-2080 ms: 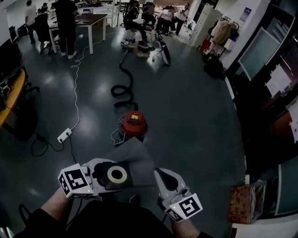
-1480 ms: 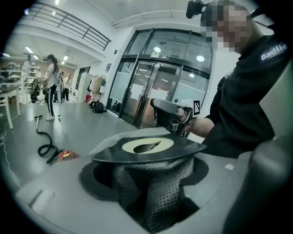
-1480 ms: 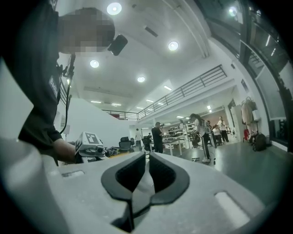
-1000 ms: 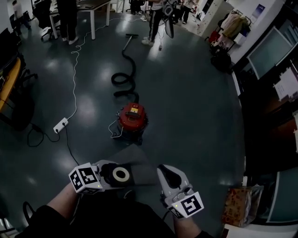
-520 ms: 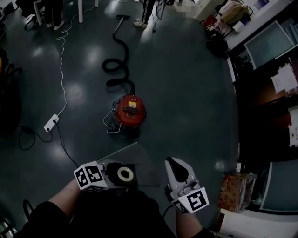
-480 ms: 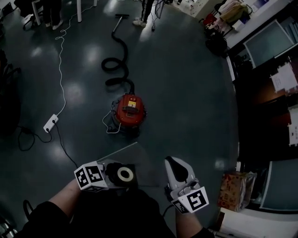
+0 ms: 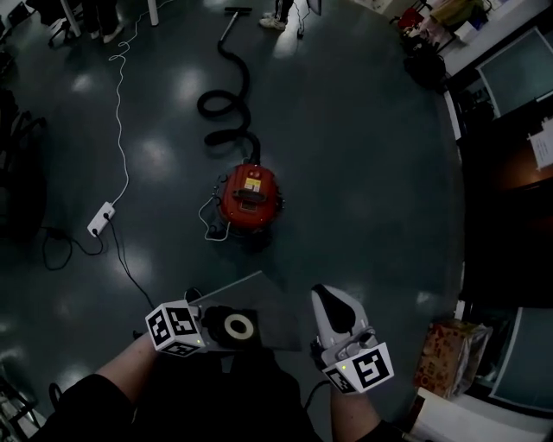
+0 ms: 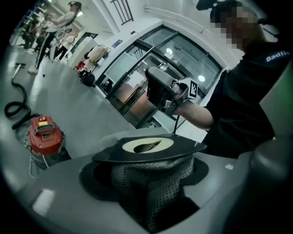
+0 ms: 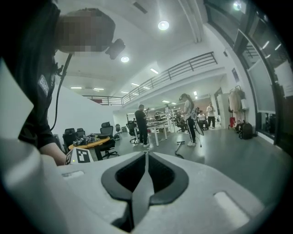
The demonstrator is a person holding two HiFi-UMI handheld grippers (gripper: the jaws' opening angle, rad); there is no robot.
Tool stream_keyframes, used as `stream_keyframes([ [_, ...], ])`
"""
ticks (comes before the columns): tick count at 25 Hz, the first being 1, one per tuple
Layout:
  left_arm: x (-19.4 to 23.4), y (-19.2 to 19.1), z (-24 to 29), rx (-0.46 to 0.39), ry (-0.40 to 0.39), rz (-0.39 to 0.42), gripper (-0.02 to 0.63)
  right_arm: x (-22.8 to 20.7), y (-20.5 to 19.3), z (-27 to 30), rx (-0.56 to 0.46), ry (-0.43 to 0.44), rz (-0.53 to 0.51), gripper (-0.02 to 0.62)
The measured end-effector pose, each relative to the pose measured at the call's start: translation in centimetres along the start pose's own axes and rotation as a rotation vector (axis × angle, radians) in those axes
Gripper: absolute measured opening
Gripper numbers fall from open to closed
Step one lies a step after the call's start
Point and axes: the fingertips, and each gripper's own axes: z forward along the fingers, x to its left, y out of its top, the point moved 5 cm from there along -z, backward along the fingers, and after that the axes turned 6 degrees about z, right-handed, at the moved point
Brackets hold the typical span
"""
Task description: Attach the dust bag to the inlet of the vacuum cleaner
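Observation:
The red vacuum cleaner [image 7: 249, 197] stands on the dark floor ahead of me, also seen at the left of the left gripper view [image 8: 44, 137]. My left gripper [image 7: 223, 326] is shut on the dust bag [image 7: 252, 299]. Its black collar with the cream ring [image 8: 147, 145] lies flat above the jaws, and the grey cloth [image 8: 153, 180] is bunched between them. My right gripper [image 7: 332, 302] is to the right of the bag, apart from it. It is shut with nothing held [image 9: 145, 157]. Both grippers are well short of the vacuum.
A black hose [image 7: 226, 95] coils from the vacuum toward the far end of the room. A white power strip [image 7: 101, 218] with its cable lies to the left. A carton [image 7: 449, 363] and dark glass-fronted units [image 7: 510, 173] stand on the right. People's feet [image 7: 285, 17] show far off.
The head view has tipped further down and the vacuum sits slightly higher in it. Both grippers have sunk a little. The bag stays in the left gripper and the right stays shut.

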Motion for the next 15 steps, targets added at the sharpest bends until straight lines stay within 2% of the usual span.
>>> stream_keyframes([
  [5,0.8,0.1,3.9,0.013,0.025,-0.082,0.348,-4.9,-2.0,0.1,0.016,0.081,0.005,0.020],
  [10,2.6,0.1,7.5,0.019,0.088,-0.108,0.347,-8.9,-4.4,0.5,0.040,0.168,-0.005,0.020],
  [15,4.7,0.0,9.7,0.020,0.104,-0.124,0.347,-11.6,-6.8,2.2,0.065,0.215,-0.024,0.023],
])
